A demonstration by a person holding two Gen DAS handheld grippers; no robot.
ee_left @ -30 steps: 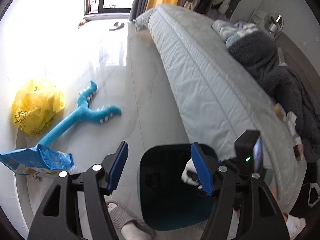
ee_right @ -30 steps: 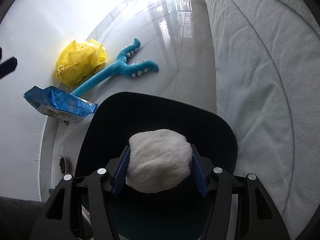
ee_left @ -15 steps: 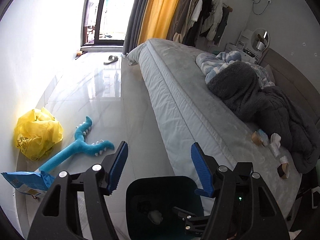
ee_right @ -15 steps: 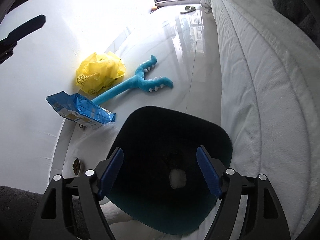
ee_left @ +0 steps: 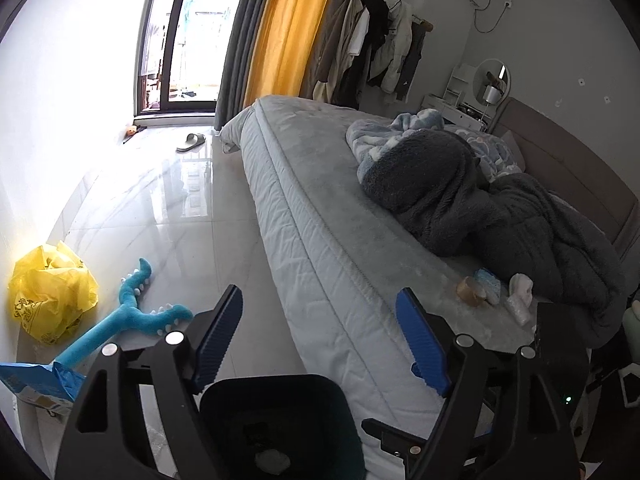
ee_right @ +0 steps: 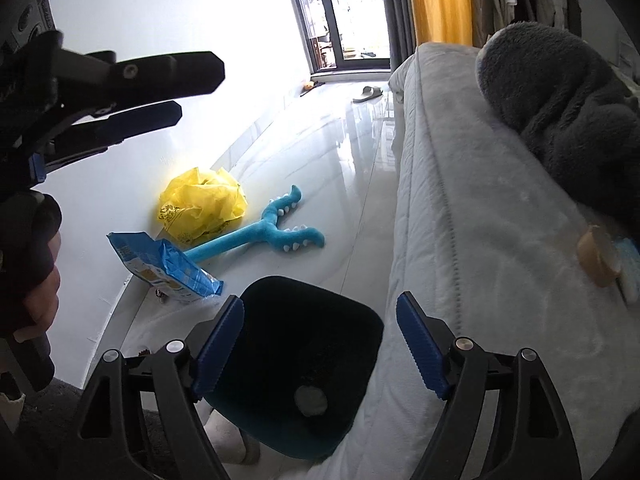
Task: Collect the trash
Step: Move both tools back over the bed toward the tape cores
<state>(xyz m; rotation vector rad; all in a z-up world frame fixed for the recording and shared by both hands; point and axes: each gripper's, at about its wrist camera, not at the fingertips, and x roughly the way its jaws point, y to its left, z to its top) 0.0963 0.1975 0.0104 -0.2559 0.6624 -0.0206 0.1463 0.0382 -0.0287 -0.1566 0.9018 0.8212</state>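
Both grippers are wide open over the dark bin.

The right gripper (ee_right: pixel 320 344) holds nothing. The white paper ball (ee_right: pixel 311 400) lies at the bottom of the bin (ee_right: pixel 340 440), low in the frame, below and between the blue fingers (ee_right: pixel 220 344), not touching them. The left gripper (ee_left: pixel 318 336) is empty too, with the ball (ee_left: pixel 272 462) low between its fingers, inside the bin (ee_left: pixel 340 432) beside the bed (ee_left: pixel 320 220).
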